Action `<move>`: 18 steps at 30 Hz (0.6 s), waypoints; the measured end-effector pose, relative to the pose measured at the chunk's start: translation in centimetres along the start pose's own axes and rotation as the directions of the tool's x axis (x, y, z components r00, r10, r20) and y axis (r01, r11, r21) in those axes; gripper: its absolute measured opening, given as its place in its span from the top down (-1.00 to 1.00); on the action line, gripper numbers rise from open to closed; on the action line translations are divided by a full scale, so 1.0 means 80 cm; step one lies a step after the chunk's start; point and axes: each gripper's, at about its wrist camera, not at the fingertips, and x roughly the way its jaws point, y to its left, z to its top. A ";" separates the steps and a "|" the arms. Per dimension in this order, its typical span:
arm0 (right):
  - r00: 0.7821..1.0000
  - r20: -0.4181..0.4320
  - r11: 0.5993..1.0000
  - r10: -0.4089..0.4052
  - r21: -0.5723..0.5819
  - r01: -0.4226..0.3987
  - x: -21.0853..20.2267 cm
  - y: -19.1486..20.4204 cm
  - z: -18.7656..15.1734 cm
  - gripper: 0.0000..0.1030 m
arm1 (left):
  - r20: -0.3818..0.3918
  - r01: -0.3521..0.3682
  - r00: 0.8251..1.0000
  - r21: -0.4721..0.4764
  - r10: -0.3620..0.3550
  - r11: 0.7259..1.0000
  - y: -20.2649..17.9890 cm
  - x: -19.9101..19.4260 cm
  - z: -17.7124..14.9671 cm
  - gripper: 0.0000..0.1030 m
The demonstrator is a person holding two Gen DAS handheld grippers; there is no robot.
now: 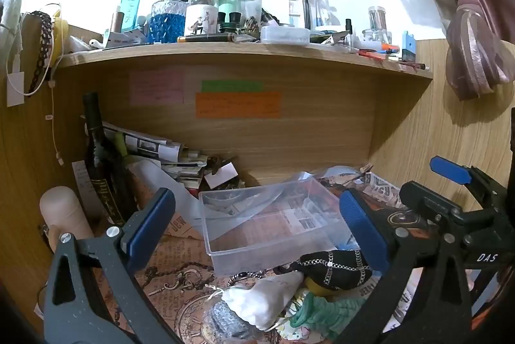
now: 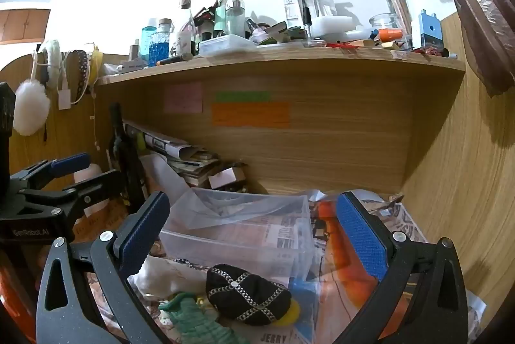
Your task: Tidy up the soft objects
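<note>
Hovering with left gripper [image 1: 254,234] and right gripper [image 2: 254,234] both wide open and empty above the black pouch [image 2: 246,295], white pouch [image 1: 267,299] and green knit [image 2: 199,323] heaped near the counter's front edge beside the clear bin [image 1: 270,224]; light, squashy, likely best pinched mid-body.

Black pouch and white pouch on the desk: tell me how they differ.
The black pouch is dark with a pale chain-pattern grid and a centre stud; the white pouch is plain. The black pouch lies closer to the clear plastic bin, on a yellow item; the white pouch lies nearer the left wrist camera, beside a green knitted piece. The white pouch shows a thin cord; the black shows none. Both are soft, outside the bin, ungripped.
</note>
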 end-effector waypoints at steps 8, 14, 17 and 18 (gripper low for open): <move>1.000 -0.005 1.000 0.003 0.006 -0.003 0.001 -0.001 -0.001 -1.00 | -0.009 0.008 1.000 0.003 -0.008 1.000 -0.004 0.004 -0.001 -1.00; 1.000 -0.005 1.000 0.005 0.012 -0.005 0.004 0.000 -0.001 -1.00 | -0.002 0.010 1.000 0.006 -0.010 1.000 -0.008 0.003 0.007 -1.00; 1.000 -0.005 1.000 0.005 0.012 -0.005 0.004 -0.002 -0.004 -1.00 | 0.005 0.016 1.000 0.004 -0.016 1.000 -0.003 -0.001 0.000 -1.00; 1.000 -0.004 1.000 0.005 0.012 -0.005 0.003 -0.002 -0.002 -1.00 | 0.006 0.017 1.000 0.005 -0.017 1.000 -0.004 -0.002 0.000 -1.00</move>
